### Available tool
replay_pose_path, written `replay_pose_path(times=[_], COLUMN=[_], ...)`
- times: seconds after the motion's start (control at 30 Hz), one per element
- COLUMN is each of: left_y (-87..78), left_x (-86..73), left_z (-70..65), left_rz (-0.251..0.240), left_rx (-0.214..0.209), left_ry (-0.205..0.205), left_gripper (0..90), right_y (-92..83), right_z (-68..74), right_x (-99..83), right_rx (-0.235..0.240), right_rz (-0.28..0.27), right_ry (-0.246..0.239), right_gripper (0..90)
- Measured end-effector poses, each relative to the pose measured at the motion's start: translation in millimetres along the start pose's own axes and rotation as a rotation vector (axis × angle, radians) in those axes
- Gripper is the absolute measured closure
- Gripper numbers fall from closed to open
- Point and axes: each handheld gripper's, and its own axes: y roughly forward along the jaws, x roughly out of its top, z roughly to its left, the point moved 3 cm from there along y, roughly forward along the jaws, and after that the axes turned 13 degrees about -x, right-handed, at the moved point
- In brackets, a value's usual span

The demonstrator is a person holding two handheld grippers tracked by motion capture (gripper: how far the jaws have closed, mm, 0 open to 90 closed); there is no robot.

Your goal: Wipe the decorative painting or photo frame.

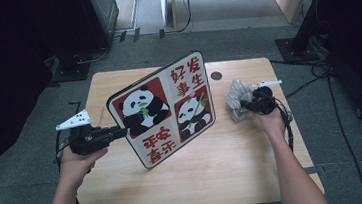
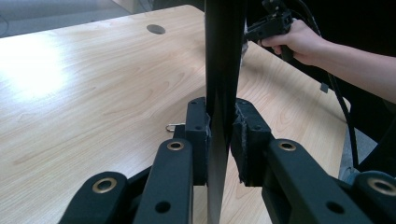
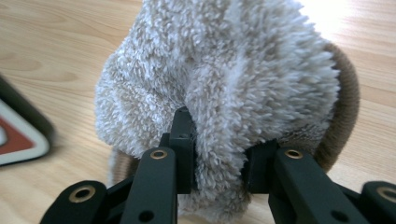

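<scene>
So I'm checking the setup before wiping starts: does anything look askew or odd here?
Only the panda board: it is tilted, pinched at its edge by the left gripper, with its lower corner near the table. The right gripper pinches a fluffy cloth. Nothing looks spilled or damaged.
</scene>
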Motion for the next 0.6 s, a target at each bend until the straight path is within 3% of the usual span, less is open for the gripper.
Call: replay_pose_path(times=[0.3,0.4,0.6], left_y=[0.1,-0.4,-0.8], left_x=[-0.1,0.0,-0.2], left_z=[0.6,0.8,1.7], left_rz=[-0.003,-0.002,0.003], left_rx=[0.003,0.008,0.029], left_ry=[0.002,0.002,0.001], left_gripper=[77.8,77.3,72.3], right_y=[13.0,10.6,-2.0], right_z=[-8.2,-10.3,-13.0], right_x=[-4.3,-3.9,-2.8], right_rx=[-0.027,-0.032,0.016], right_rz=[0.008,0.002,0.003], right_ry=[-0.003,0.003,0.045], right_gripper=[63.5,56.4,42.9])
